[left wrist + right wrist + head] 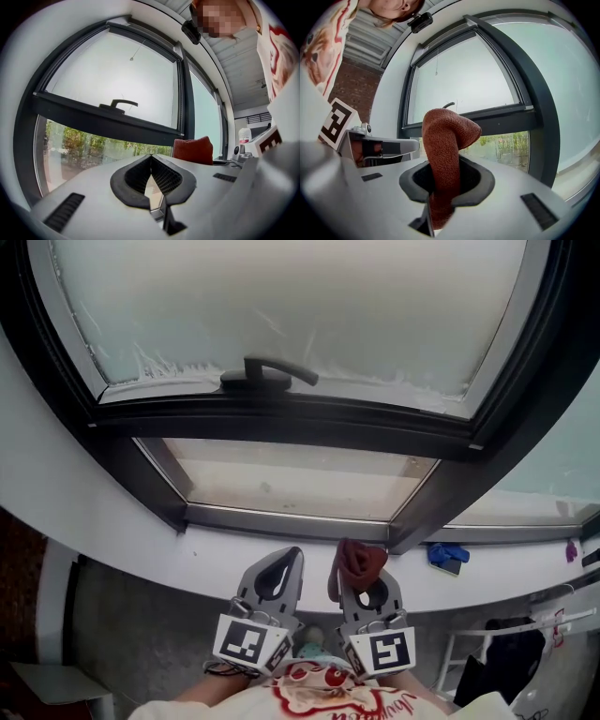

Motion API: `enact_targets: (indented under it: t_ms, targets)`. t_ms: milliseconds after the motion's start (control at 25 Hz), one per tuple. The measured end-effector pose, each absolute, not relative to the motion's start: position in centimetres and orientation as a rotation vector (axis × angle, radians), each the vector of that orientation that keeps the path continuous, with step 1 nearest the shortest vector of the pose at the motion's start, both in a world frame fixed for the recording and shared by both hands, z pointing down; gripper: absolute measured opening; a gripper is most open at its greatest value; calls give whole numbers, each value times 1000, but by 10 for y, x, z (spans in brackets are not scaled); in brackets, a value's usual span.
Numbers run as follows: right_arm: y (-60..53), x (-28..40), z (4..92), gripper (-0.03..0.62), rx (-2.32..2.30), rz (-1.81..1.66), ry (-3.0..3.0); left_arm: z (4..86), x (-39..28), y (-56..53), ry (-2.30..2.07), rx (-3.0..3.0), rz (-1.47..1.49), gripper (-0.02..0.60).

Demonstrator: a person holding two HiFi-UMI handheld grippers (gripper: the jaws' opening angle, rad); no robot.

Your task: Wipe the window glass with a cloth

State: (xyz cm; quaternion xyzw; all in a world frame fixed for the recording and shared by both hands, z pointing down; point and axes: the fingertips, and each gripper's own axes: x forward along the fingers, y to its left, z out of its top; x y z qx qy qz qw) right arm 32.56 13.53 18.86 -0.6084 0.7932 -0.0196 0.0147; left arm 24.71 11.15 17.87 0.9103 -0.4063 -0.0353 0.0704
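Cloth [446, 150] — partly hidden within right claw [367, 589]

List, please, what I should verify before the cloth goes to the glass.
1. Red cloth clamped in right gripper: ok.
2. Left gripper shut, empty: ok.
3. Cloth touching lower pane: not ok, held short of it.
4. Way to the pane unobstructed: ok.
5. Cloth damp: cannot tell.
6. Blue object on sill, off to the right: ok.
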Motion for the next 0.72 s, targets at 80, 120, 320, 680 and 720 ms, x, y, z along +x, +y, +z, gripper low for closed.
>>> enact_targets:
  t_ms: [80,120,320,680,720]
  targets:
    - [126,327,189,84,-1919,-68,2455,177,247,104,-1209,2744,-104,21]
    - [123,328,189,84,-1929,-65,2446,177,248,101,-1201,2747,-103,21]
    - [96,366,199,84,-2234,426,2537,179,252,89,-1152,2770,-93,21]
    - [-1,465,220,85,-2477,1897,2500,205,235,85,-1157,2731,-5,21]
    - [-11,471,222,84,-2468,1992,2483,206,233,85,-1164,2730,3,21]
